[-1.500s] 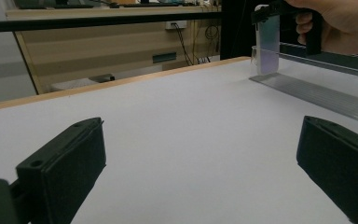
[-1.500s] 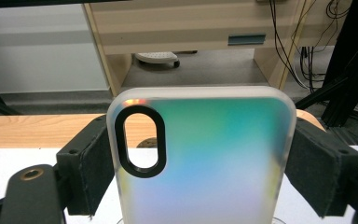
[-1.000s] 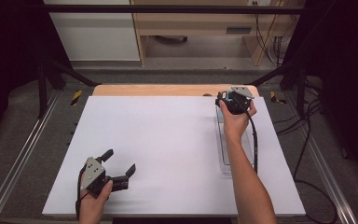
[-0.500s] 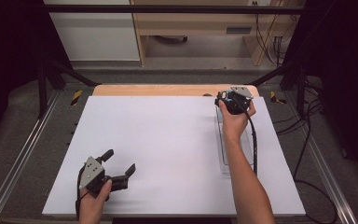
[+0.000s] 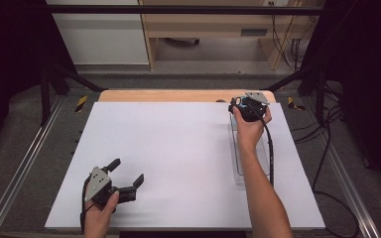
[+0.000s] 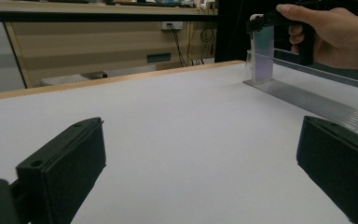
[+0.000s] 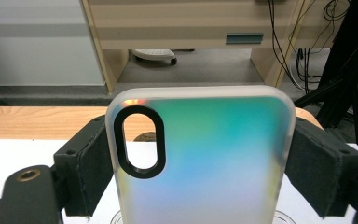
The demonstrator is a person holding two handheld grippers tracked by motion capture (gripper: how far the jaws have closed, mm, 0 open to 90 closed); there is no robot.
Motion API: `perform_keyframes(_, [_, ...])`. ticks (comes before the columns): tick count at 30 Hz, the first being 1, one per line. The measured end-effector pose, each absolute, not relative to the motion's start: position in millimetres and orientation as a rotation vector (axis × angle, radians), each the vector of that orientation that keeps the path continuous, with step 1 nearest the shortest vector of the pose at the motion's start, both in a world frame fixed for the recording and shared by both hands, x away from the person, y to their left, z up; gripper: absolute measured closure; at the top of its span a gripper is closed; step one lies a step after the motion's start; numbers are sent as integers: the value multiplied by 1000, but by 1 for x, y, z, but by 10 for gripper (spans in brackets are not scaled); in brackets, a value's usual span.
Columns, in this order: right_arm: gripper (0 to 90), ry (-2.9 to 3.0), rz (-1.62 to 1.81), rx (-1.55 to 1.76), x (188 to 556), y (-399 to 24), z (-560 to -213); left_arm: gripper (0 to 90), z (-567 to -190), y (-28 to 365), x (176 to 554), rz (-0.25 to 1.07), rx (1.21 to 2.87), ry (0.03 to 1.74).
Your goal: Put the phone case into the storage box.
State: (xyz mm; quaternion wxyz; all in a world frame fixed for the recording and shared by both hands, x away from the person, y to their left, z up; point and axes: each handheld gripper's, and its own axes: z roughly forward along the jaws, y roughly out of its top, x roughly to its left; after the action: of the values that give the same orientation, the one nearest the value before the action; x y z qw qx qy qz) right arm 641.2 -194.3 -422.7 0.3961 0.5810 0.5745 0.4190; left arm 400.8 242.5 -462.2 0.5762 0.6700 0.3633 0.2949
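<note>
Frosted translucent phone case with iridescent blue-green sheen and a black-rimmed oval camera cutout (image 7: pixel 200 158) sits centre frame in the right gripper view, upright, cutout at its upper left. Both black padded jaws of the right gripper (image 7: pixel 200 172) press on its two long edges, one each side: clamped on the case. In the left gripper view the same case (image 6: pixel 262 53) shows in the upper right, standing upright, pale violet tint, lower end at the far end of a clear ribbed plastic tray (image 6: pixel 317 105); contact with the tray cannot be told. Right hand (image 6: pixel 340 37) wraps the gripper body there, upper right corner.

High view: right gripper (image 5: pixel 248 106) in the upper right of the white sheet, hand (image 5: pixel 250 130) behind it, forearm running down to the bottom edge. Clear tray (image 5: pixel 265 158) lies lengthwise under the forearm, right part of frame. Case itself hard to make out here.

Left gripper (image 5: pixel 126 176) in the lower left of the high view, held by the left hand (image 5: pixel 99 215), jaws spread wide with nothing between them. Left gripper view confirms: the two black pads stand far apart at the lower left and lower right, bare white table sheet (image 6: pixel 177 140) between.

Light wooden table edge (image 5: pixel 178 95) runs along the top of the white sheet. Black cables (image 5: pixel 322 163) lie on the floor at right.
</note>
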Motion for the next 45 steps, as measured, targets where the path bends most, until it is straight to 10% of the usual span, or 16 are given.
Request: perform_keyframes(45, [103,1509,1039,1468,642,-199,-426,9,-462,243,401,684,1570,854])
